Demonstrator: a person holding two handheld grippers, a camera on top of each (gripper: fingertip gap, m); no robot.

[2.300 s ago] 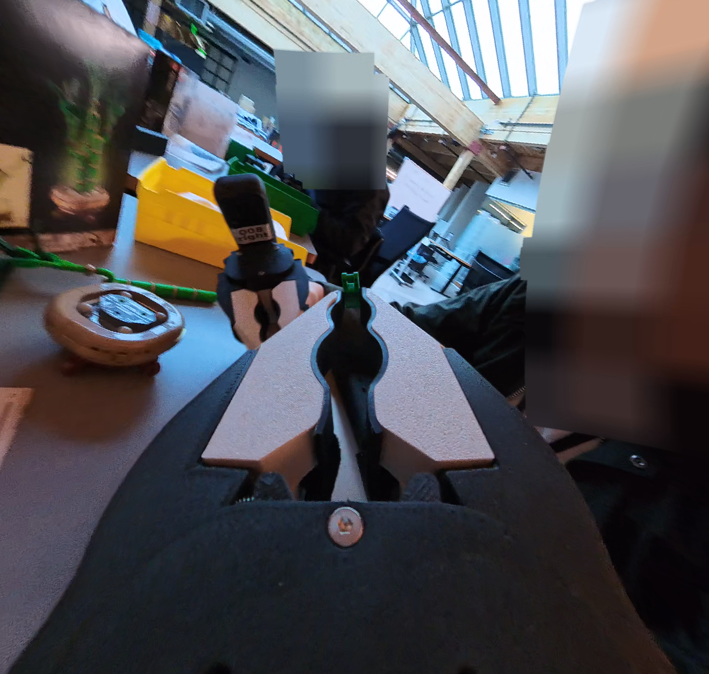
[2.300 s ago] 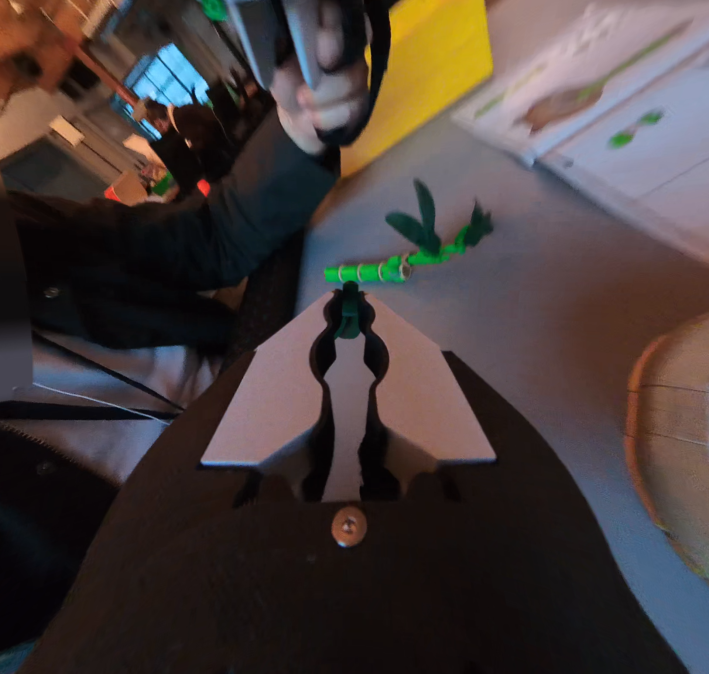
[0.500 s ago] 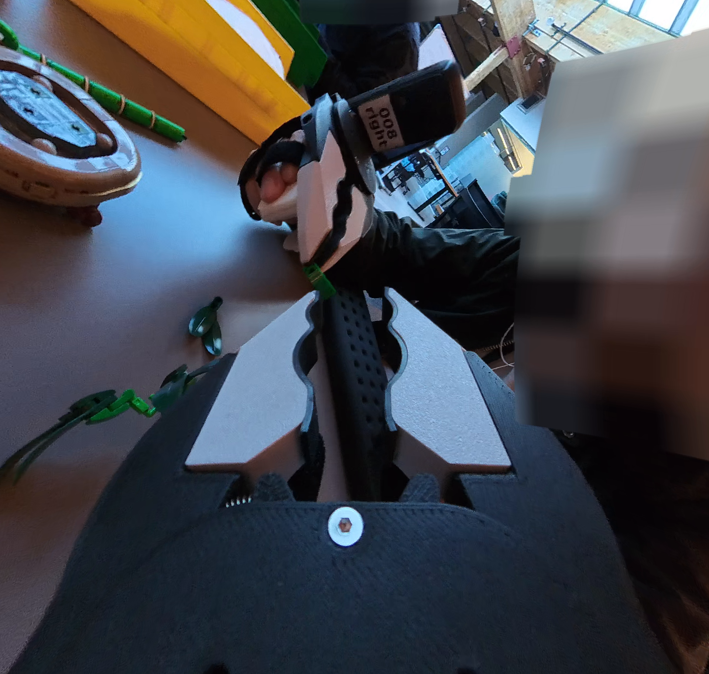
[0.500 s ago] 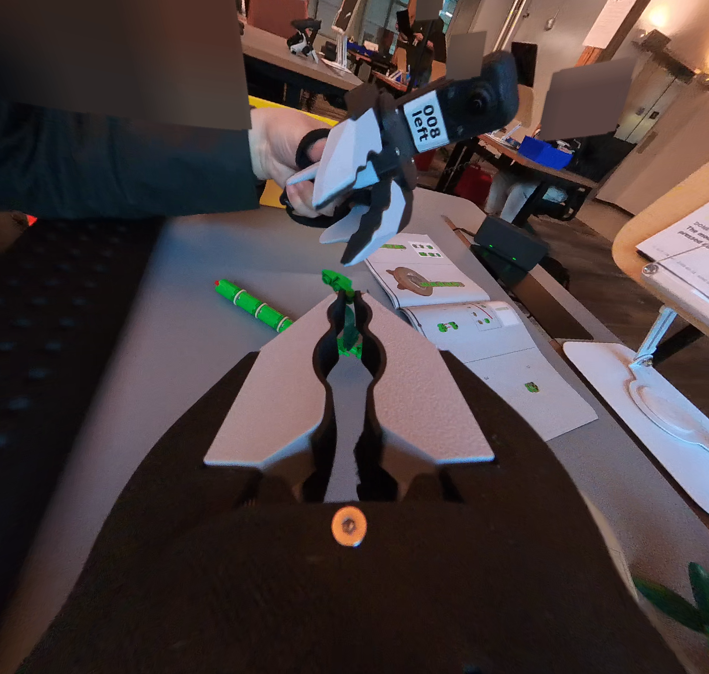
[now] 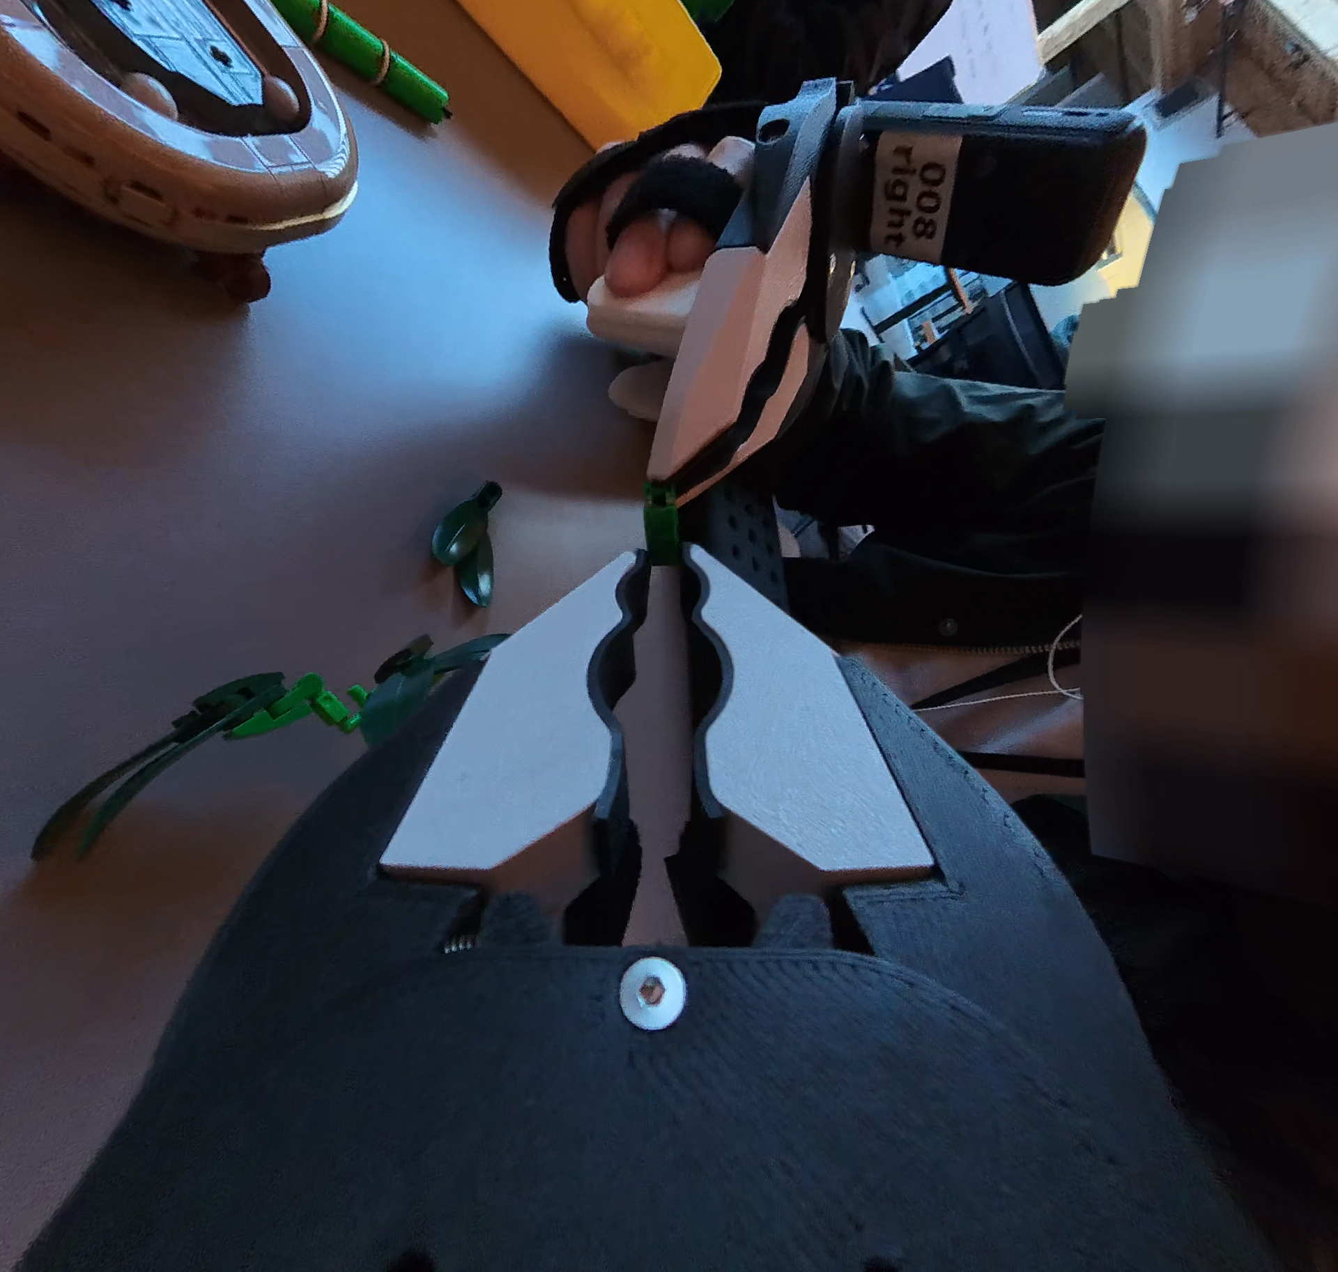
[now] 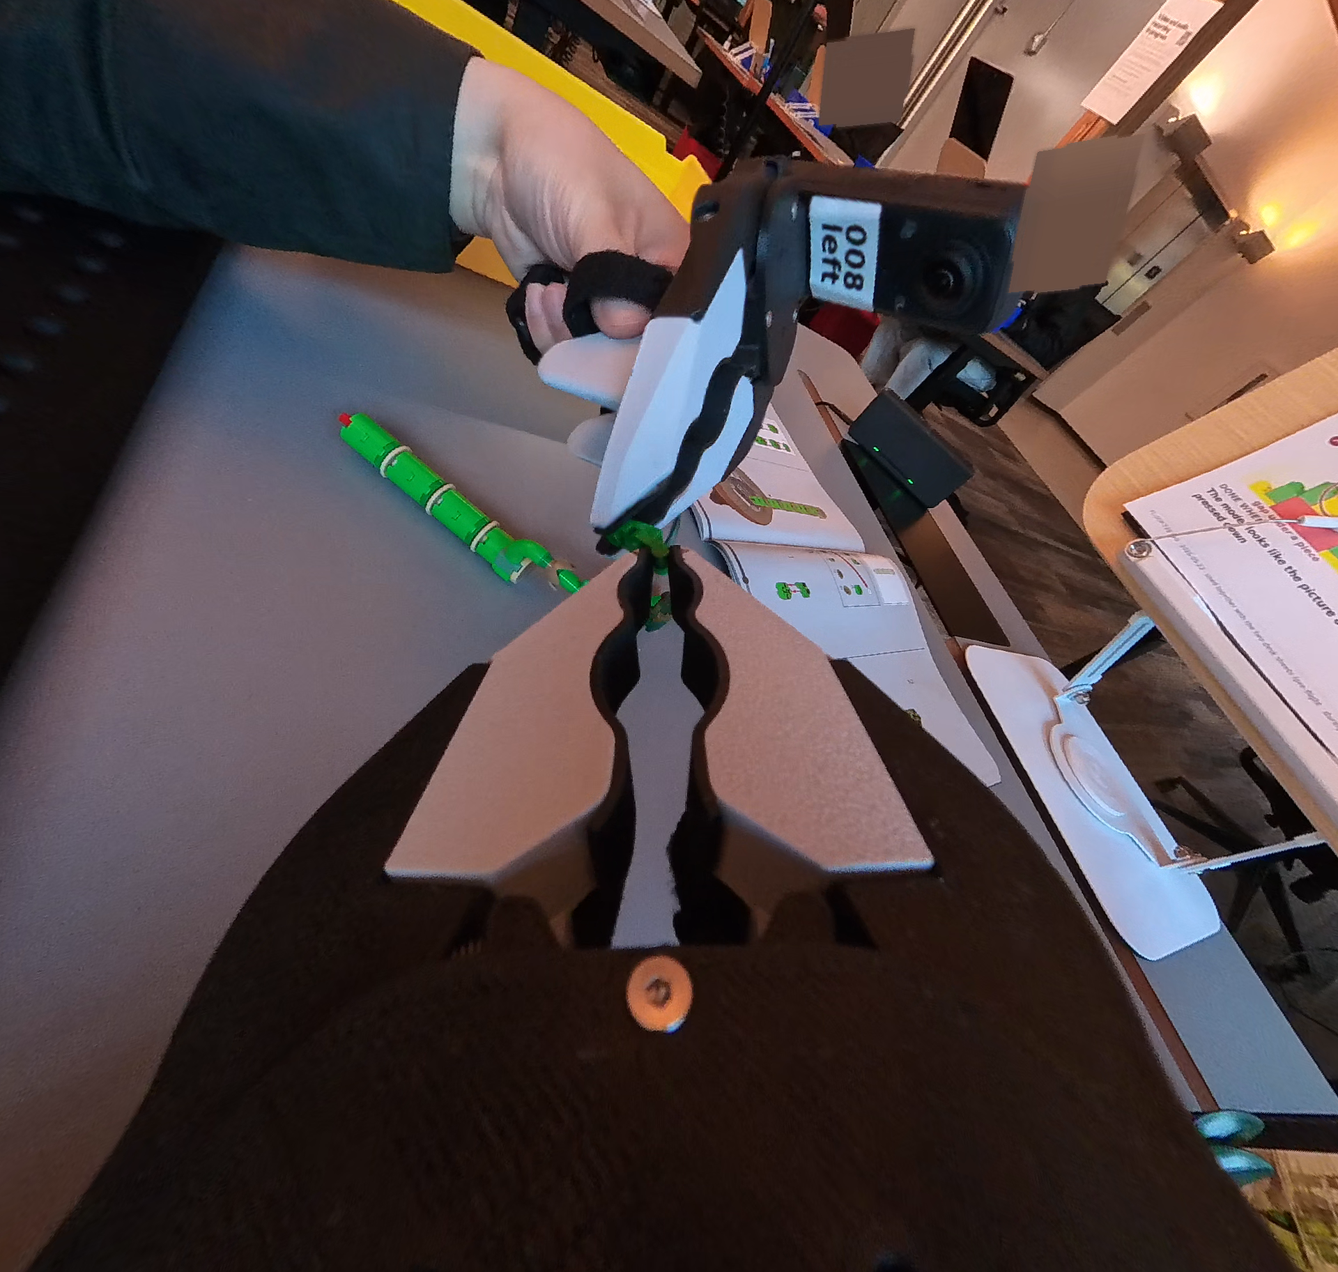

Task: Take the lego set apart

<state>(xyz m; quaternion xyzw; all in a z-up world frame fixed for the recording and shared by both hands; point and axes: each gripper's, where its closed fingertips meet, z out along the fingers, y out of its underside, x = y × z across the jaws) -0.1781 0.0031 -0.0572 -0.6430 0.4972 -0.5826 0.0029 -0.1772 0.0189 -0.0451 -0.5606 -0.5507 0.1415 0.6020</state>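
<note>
A small green lego piece (image 5: 662,524) is held above the table between both grippers, tip to tip. My left gripper (image 5: 662,558) is shut on its near end. My right gripper (image 5: 662,482) comes down from above and is shut on its far end. In the right wrist view my right gripper (image 6: 655,562) grips the green piece (image 6: 637,538), and the left gripper (image 6: 621,531) meets it from above. A brown round lego base (image 5: 166,78), a green bamboo stalk (image 6: 442,498), a leafy green stem (image 5: 289,701) and two loose dark leaves (image 5: 467,549) lie on the table.
A yellow bin (image 5: 579,28) stands at the table's far side. An open instruction booklet (image 6: 818,571) lies right of the grippers, with a black box (image 6: 905,470) beyond it. A white stand (image 6: 1086,788) sits at the right edge. A person's dark sleeve (image 6: 217,78) reaches in. Both grippers' tips are close together, under 4 cm apart. My left gripper's tips are some 10 cm from the leafy green stem (image 5: 289,701).
Half a second ago my left gripper was wider open and apart from the piece. The grippers have come together, and the left has closed on the green piece that the right holds.
</note>
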